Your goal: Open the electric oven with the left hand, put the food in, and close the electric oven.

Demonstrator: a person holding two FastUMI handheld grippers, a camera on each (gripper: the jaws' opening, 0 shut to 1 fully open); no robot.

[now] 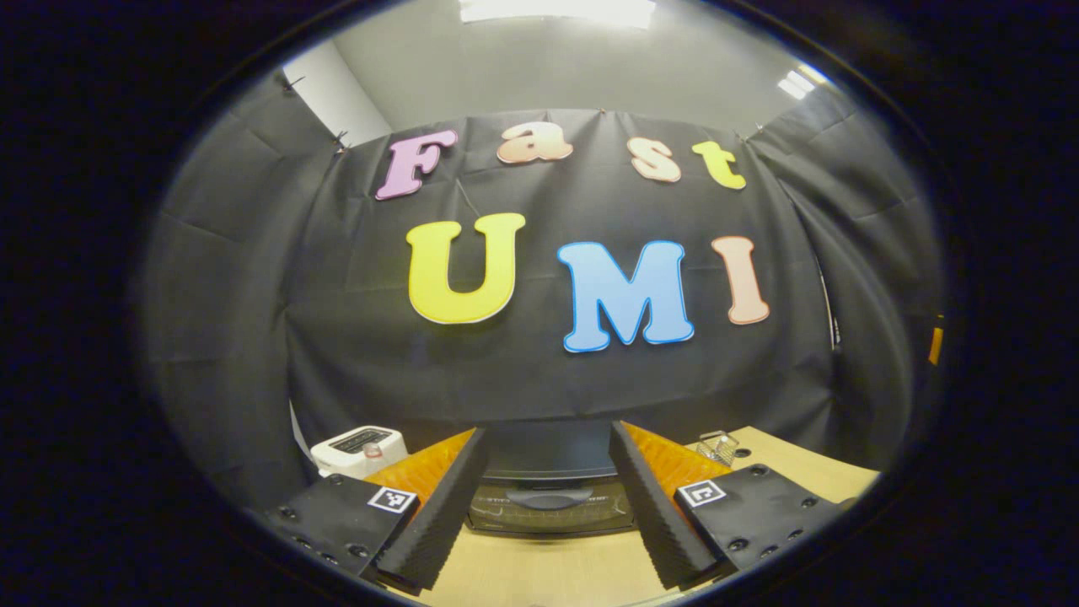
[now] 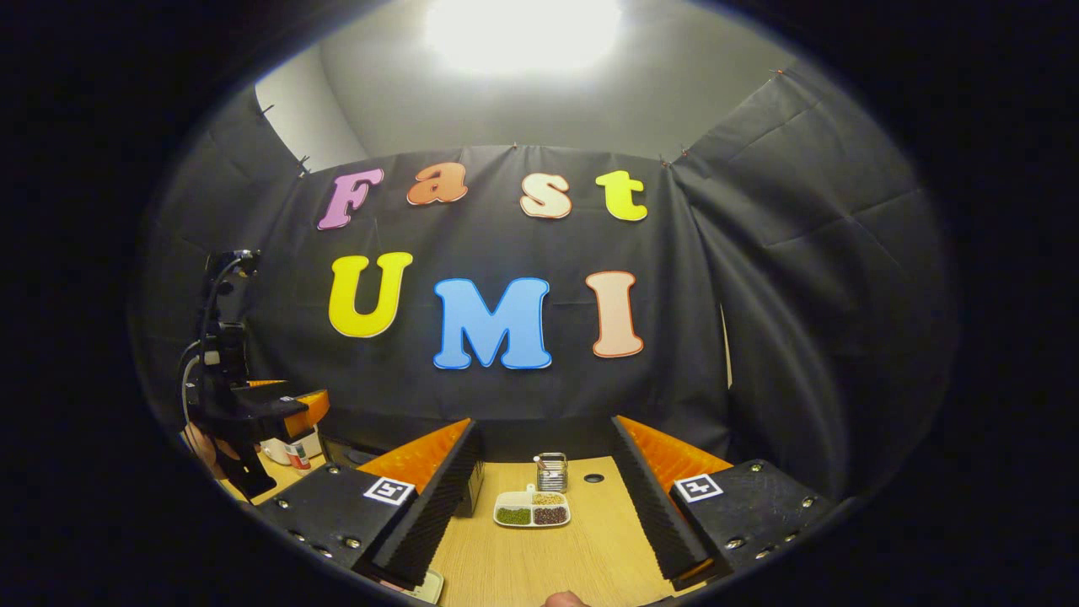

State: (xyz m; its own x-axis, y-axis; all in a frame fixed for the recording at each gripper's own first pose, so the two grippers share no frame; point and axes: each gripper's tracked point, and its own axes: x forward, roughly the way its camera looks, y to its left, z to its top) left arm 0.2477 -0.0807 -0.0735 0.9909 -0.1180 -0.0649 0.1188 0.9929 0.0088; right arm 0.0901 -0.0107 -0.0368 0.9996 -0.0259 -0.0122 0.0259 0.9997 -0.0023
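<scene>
Oven shut, food untouched; both hand-held grippers spread wide, holding nothing.

The electric oven [image 1: 550, 497] sits on the tabletop [image 1: 548, 573] straight ahead of the left hand-held gripper [image 1: 548, 506], framed between its fingers: a dark, rigid box, likely heavy enough to stay put. Its curved door handle [image 1: 550, 499] is the place to take hold; the glass front looks slick. The food tray [image 2: 532, 509], a small white three-part dish of loose grains or beans, lies ahead of the right hand-held gripper [image 2: 544, 506]: light, spillable, best taken by the rim and kept level.
</scene>
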